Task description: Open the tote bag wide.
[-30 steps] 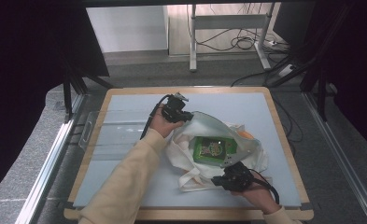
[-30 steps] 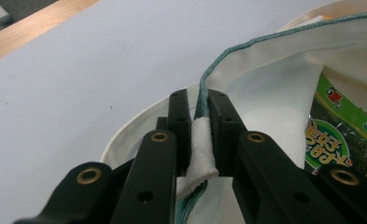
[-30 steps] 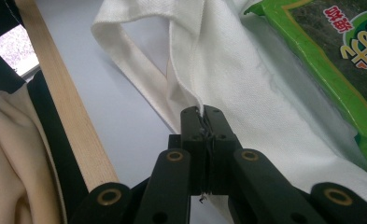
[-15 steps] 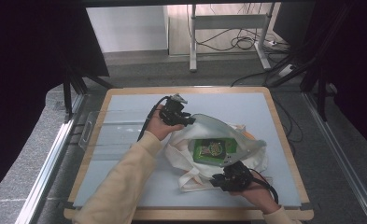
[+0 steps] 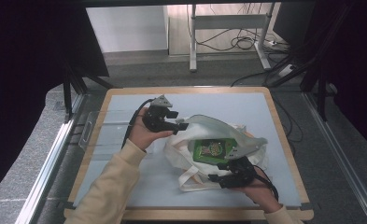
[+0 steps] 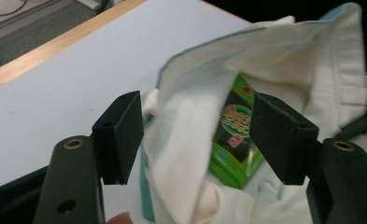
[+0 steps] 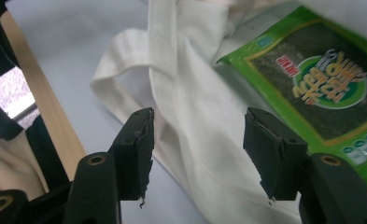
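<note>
On tabletop (image 5: 125,186): pale blue-grey surface with wooden rim; white cloth tote bag (image 5: 190,149) lies right of centre, mouth held up and open.
Packet: green snack packet (image 5: 212,150) lies flat inside the bag, visible through the open mouth; also seen in left gripper view (image 6: 235,135) and right gripper view (image 7: 321,88).
Left arm: cream sleeve (image 5: 111,186) comes in from bottom left, forearm angled up and to the right; left hand (image 5: 141,135) wraps the gripper body from below.
Left gripper (image 5: 183,125): at the far-left edge of the bag mouth, grey plate on top, pointing right toward the bag.
Left fingers (image 6: 120,135): wide apart; bag rim cloth stands up between them, contact with pads cannot tell.
Right arm: enters bottom right, right hand (image 5: 256,186) low near the tabletop's near edge, gripper pointing left.
Right gripper (image 5: 217,179): at the near side of the bag, just beside the looped bag handle (image 5: 190,179).
Right fingers (image 7: 134,149): wide apart; bag cloth lies between them, not pinched; packet just beyond the right-hand finger in right gripper view.
Cable: black cable (image 5: 132,123) trails from left gripper.
</note>
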